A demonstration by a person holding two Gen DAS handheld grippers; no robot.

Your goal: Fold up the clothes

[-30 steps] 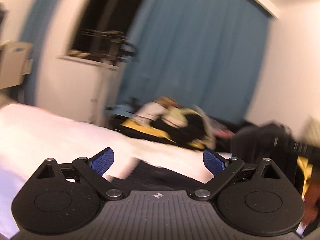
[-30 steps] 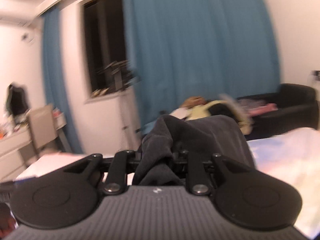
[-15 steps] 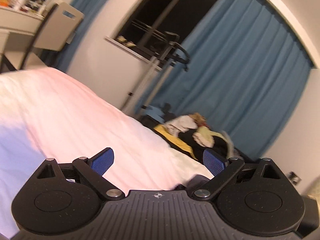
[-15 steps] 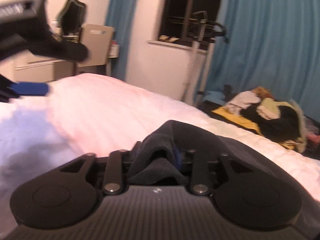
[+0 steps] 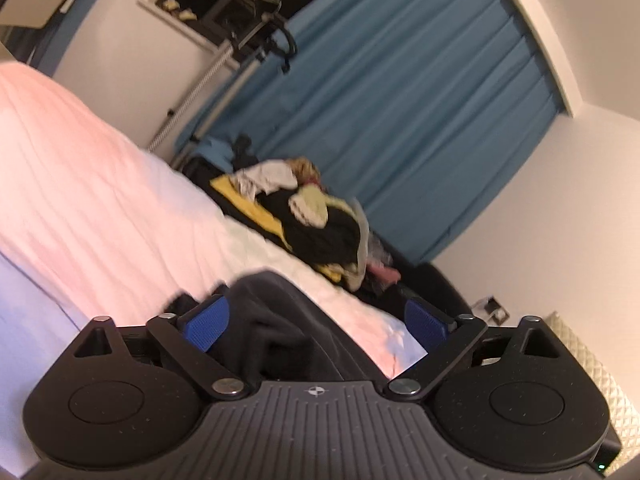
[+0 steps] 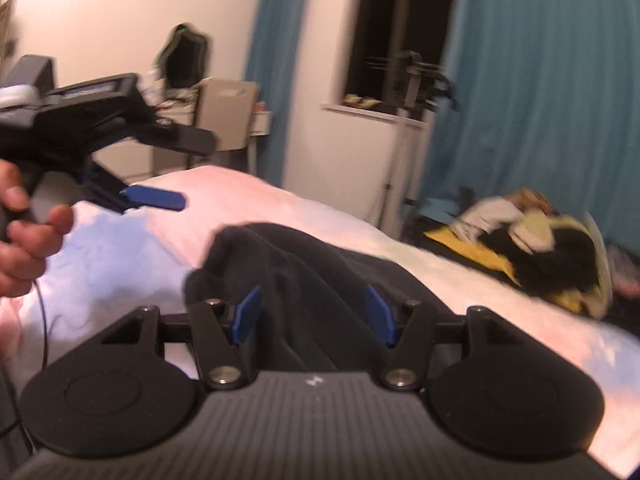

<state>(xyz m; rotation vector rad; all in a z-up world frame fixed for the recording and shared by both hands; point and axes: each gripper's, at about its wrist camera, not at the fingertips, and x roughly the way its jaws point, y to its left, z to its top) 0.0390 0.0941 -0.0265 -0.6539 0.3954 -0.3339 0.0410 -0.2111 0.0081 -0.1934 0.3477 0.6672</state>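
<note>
The dark garment (image 6: 316,268) is lying bunched on the pale bed (image 6: 132,256), with both tools crowding it. The right gripper (image 6: 316,312) is opening: its 2 blue pads are standing apart on either side of a ridge of the cloth, not pressing it. The left gripper (image 5: 316,320) is wide and starting to close, the cloth sitting against its left pad (image 5: 206,326) while the other pad is over bare sheet. In the right view it is hovering above the bed, held by a hand (image 6: 24,236).

What could go wrong: the left one may pinch only a loose hump or several layers at once, so the fold would come out lopsided, and the heap could drag the sheet along.

A second ago the right jaws were nipping the garment up in the air in front of the curtain (image 6: 540,92); now the cloth is down on the bed and released. The left gripper then had nothing between its pads.
</note>
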